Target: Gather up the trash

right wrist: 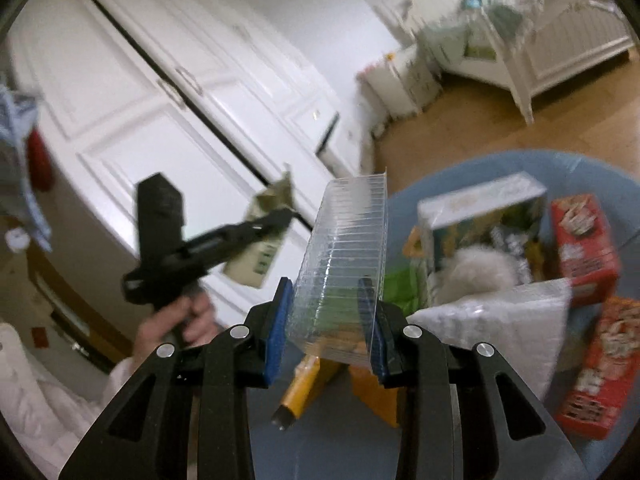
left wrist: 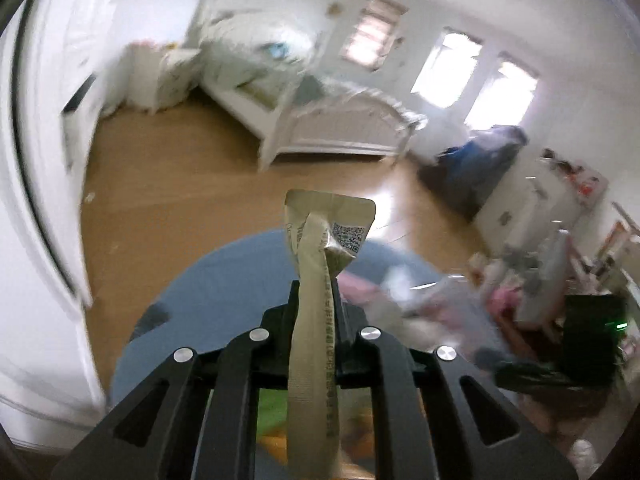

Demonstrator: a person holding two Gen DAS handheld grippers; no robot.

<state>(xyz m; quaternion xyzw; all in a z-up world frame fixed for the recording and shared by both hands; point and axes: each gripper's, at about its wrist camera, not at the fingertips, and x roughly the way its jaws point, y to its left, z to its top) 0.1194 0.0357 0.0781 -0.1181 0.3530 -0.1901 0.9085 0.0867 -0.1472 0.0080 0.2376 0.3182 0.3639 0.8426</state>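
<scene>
Below, a blue tub sits on wooden floor beside a white bed.

We count two grippers: the left gripper and the right gripper. Each carries one item: one flattened beige carton and one clear ribbed plastic tray. One blue basin is visible. Inside it we count three red boxes and, one green-and-white box, one white fluffy item and one white padded sheet. Further contents are too blurred to count. The room shows one white bed and three bright windows.
</scene>
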